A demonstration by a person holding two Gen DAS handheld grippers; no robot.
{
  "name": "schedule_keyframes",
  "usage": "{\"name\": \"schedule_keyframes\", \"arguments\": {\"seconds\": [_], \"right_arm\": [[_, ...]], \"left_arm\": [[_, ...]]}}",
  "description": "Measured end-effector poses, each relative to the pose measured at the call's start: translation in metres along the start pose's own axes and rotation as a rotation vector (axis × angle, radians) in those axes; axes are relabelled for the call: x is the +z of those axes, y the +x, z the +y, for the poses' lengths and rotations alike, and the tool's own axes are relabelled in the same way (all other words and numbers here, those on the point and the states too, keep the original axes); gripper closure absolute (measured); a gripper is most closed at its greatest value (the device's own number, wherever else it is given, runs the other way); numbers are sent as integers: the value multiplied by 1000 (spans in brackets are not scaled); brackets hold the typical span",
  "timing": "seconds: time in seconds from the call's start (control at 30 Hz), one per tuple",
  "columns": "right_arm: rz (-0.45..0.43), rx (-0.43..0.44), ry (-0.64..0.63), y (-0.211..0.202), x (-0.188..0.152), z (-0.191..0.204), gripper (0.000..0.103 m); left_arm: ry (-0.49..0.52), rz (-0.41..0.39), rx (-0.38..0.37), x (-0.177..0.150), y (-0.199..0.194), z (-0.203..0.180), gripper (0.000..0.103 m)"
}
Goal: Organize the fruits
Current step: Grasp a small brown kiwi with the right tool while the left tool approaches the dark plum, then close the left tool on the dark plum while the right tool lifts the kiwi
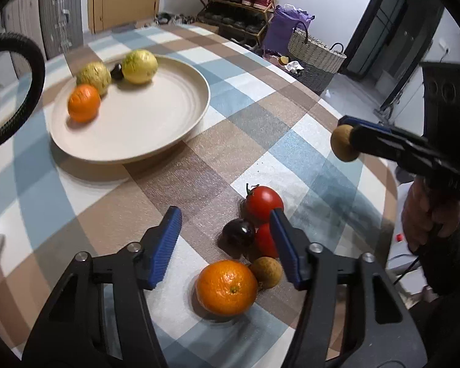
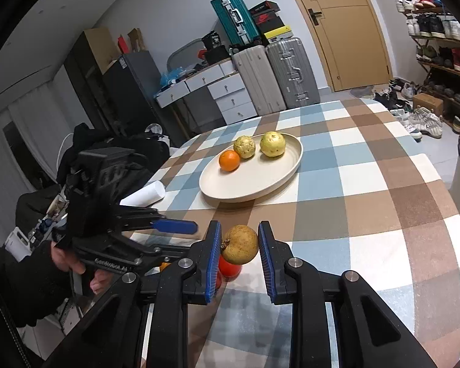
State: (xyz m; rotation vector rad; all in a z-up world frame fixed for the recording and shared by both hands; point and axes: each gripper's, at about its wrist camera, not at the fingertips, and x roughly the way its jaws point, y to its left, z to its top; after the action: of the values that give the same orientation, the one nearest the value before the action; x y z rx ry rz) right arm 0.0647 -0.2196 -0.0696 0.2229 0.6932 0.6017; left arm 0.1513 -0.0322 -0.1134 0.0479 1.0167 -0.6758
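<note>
In the left wrist view, the plate (image 1: pixel 132 141) sits in the upper left of the frame and already carries an orange (image 1: pixel 83 103), two yellow-green fruits (image 1: pixel 139 66) and a small dark fruit (image 1: pixel 117 71) tucked between them. Lower centre, on the checked worktop (image 1: pixel 260 116), a heap is left to sort — a second orange (image 1: pixel 226 287), a small brown fruit (image 1: pixel 266 272), a dark plum (image 1: pixel 239 233) and two tomatoes (image 1: pixel 264 204). The left claw (image 1: pixel 225 242) hangs released over this heap, grasping nothing. At the right edge, the right claw (image 1: pixel 348 141) grips a brown round fruit (image 1: pixel 342 143).

In the right wrist view, that brown round fruit is pinched between the blue pads (image 2: pixel 213 260) at lower centre, in the air and well short of the plate, which lies up the middle of the frame. By my reckoning the job is under half done — one fruit in transit, five waiting.
</note>
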Motion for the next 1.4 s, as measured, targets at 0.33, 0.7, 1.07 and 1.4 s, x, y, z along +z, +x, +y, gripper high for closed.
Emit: {"name": "schedule_keyframes", "arguments": {"seconds": [0.33,0.7,1.07,1.4], "right_arm": [[-11,15,-33,-1,0,2,78],[-15,30,-39,-3,-1,7,78],[4,36,-12,7,2,1,78],[22,75,3,32,28,-6,78]], "left_arm": [[-58,43,-137,-7,10,15,82],[-117,34,-169,-8,12,20,85],[-192,-143,-185,0,-25,29,85],[-265,-218,-134,46,-43,42,85]]}}
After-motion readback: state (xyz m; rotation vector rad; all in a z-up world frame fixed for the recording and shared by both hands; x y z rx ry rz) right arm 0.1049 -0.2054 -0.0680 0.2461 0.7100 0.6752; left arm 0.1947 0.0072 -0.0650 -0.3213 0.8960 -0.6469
